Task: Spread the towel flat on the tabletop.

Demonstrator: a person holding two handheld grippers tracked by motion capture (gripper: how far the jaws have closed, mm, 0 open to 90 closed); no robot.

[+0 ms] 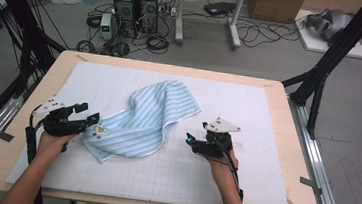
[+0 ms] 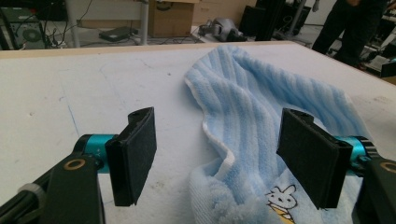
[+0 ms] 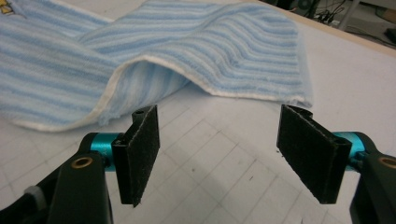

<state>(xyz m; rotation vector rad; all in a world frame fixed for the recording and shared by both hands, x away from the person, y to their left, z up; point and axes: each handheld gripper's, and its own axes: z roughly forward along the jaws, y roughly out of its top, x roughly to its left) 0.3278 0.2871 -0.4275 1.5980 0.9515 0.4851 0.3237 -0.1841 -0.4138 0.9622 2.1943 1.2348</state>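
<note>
1. My left gripper sits at the left of the high view with its jaws spread wide. In the left gripper view the near corner of the towel lies between the pads, but neither pad presses on it.
2. My right gripper is at centre right of the high view, jaws spread and nothing between them. In the right gripper view they hover over the bare gridded mat, just short of the towel's raised cream hem.
3. The blue-and-white striped towel lies crumpled on the white mat in the middle of the high view, running from my left gripper up toward the centre.
4. There is no container on the table. A cardboard box stands on the floor at the top of the high view; I cannot tell what it holds.
5. I can read no writing. The left gripper view shows a small rabbit picture on the towel's near corner, at lower right of the frame; in the high view it is a tiny yellowish spot.
</note>
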